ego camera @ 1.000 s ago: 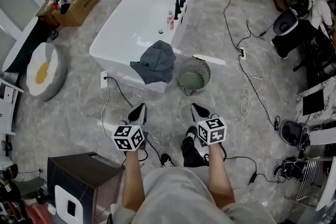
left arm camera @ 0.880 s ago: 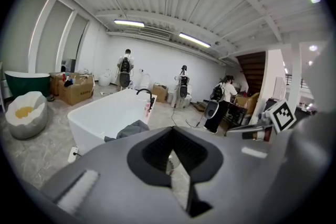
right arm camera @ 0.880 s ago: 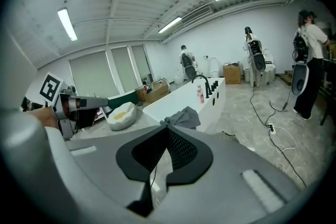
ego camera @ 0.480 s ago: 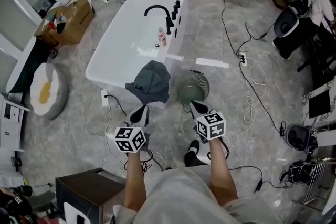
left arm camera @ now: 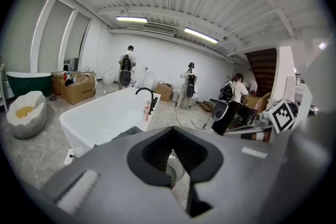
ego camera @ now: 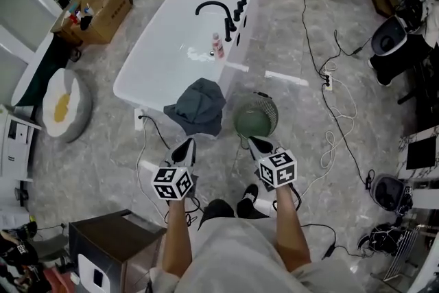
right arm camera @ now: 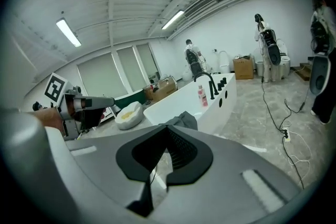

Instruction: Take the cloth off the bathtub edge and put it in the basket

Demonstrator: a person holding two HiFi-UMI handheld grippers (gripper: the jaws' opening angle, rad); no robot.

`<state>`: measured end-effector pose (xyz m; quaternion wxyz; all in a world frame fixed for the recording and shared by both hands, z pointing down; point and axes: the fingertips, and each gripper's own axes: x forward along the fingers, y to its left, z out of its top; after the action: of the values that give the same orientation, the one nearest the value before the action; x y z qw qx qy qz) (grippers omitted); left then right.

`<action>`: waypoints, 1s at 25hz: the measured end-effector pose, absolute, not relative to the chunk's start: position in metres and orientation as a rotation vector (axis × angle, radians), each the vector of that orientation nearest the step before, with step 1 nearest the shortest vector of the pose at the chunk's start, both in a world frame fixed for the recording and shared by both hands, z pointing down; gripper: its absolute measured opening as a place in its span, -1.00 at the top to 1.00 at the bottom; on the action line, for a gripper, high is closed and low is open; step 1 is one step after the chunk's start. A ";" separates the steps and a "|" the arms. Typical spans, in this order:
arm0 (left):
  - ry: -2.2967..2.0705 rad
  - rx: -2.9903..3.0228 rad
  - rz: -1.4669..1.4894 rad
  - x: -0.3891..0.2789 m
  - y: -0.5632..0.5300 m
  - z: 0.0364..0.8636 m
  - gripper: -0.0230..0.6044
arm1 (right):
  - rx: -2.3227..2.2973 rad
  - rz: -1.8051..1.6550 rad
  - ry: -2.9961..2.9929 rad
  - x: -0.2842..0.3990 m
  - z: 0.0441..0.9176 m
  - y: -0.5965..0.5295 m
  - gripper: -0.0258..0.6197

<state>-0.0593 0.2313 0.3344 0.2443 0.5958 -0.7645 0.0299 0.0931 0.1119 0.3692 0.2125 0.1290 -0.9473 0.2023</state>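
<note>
A dark grey cloth (ego camera: 199, 105) hangs crumpled over the near end edge of the white bathtub (ego camera: 175, 44). Just right of it on the floor stands a round wire basket (ego camera: 256, 116) with a greenish inside. My left gripper (ego camera: 184, 147) is shut and empty, a short way in front of the cloth. My right gripper (ego camera: 259, 144) is also shut and empty, close before the basket. The left gripper view shows its jaws (left arm camera: 171, 129) meeting, with the cloth (left arm camera: 126, 132) beyond and the basket (left arm camera: 175, 165) in the cut-out. The right gripper (right arm camera: 167, 127) faces the cloth (right arm camera: 184, 119).
A black faucet (ego camera: 216, 10) and a pink bottle (ego camera: 217, 44) sit on the tub. Cables (ego camera: 329, 113) trail over the floor at right, and one (ego camera: 147, 147) runs past the tub's foot. A cushion (ego camera: 62, 103), a cardboard box (ego camera: 96, 7) and a dark cabinet (ego camera: 110, 250) stand at left.
The person has stepped toward the tub, so both grippers are now closer to the cloth and the basket. Both stayed shut and empty.
</note>
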 end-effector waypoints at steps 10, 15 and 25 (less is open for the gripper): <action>-2.083 1.547 0.078 -0.076 0.228 0.363 0.75 | 0.294 0.565 -2.585 0.080 0.394 0.113 0.93; -2.056 1.534 0.065 -0.105 0.209 0.380 0.75 | 0.271 0.478 -2.559 0.055 0.407 0.108 0.92; -1.986 1.476 0.097 -0.190 0.171 0.429 0.74 | 0.276 0.502 -2.455 -0.027 0.436 0.100 0.92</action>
<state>-0.1896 0.1712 0.4294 0.3266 0.5635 -0.7579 0.0370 -0.0275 0.0999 0.4360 0.3053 0.1042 -0.9274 0.1896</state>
